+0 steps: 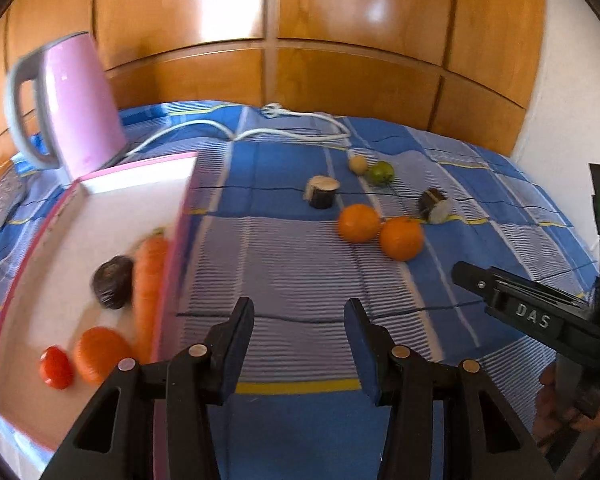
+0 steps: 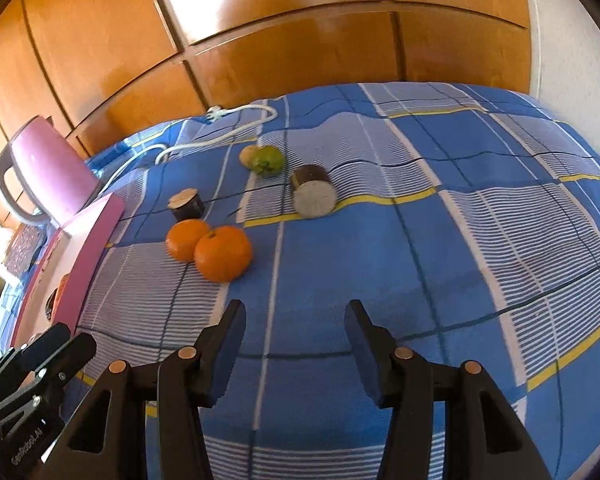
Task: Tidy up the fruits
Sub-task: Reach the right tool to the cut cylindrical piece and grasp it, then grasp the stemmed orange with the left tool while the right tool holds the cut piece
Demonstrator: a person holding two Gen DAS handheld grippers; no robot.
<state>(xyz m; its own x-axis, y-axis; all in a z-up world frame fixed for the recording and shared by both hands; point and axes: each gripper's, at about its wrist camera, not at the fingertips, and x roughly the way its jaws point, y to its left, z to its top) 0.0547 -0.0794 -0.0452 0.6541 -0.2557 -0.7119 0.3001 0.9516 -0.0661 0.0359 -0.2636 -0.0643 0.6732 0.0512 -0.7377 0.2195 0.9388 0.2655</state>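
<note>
Two oranges (image 1: 359,223) (image 2: 223,253) lie touching on the blue checked cloth, ahead of both grippers. Behind them are two cut dark eggplant pieces (image 1: 321,192) (image 2: 313,196), a green fruit (image 1: 381,173) (image 2: 268,160) and a small yellowish one (image 1: 358,164). At the left, a pink-rimmed white tray (image 1: 112,200) (image 2: 96,240) holds a carrot (image 1: 150,280), a dark fruit (image 1: 114,282), an orange (image 1: 100,354) and a tomato (image 1: 56,366). My left gripper (image 1: 298,320) is open and empty beside the tray's right rim. My right gripper (image 2: 296,320) is open and empty, short of the oranges.
A pink kettle (image 1: 76,108) (image 2: 48,172) stands behind the tray, its white cord (image 1: 292,132) trailing across the back of the cloth. Wooden cabinet doors rise behind the surface. The right gripper's tip (image 1: 466,276) shows at the right of the left wrist view.
</note>
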